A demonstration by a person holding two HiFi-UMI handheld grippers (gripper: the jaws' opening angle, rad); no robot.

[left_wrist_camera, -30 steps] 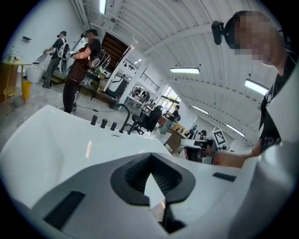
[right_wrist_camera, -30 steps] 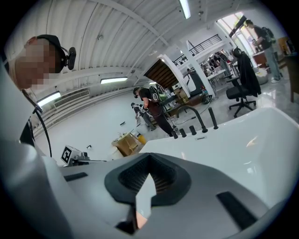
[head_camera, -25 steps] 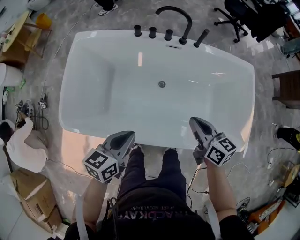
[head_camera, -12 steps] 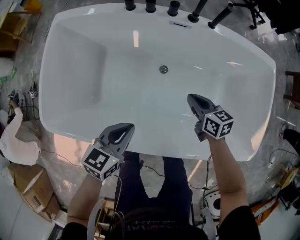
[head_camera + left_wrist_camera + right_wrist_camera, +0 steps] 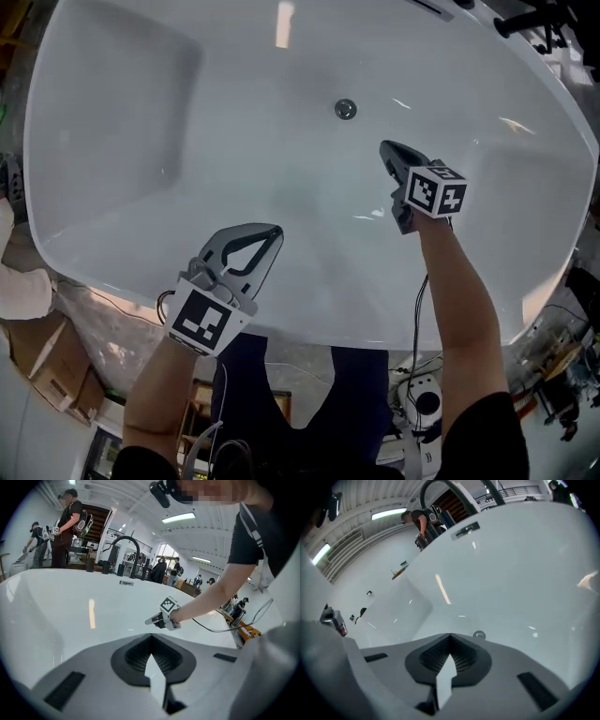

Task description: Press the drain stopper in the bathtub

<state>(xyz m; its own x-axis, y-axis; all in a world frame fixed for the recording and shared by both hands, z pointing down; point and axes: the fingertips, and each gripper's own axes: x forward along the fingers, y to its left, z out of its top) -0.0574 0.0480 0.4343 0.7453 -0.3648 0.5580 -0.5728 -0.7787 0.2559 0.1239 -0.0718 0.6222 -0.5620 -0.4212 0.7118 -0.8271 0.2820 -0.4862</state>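
Drain stopper (image 5: 346, 109) untouched at mid-floor of the white bathtub (image 5: 141, 141), toward the far rim. Just short of it and a little to its right, right gripper (image 5: 387, 148) clenched on nothing, aimed along the floor, nearer the stopper than half a second ago. Left gripper (image 5: 271, 231) likewise closed and empty over the near rim, well apart.
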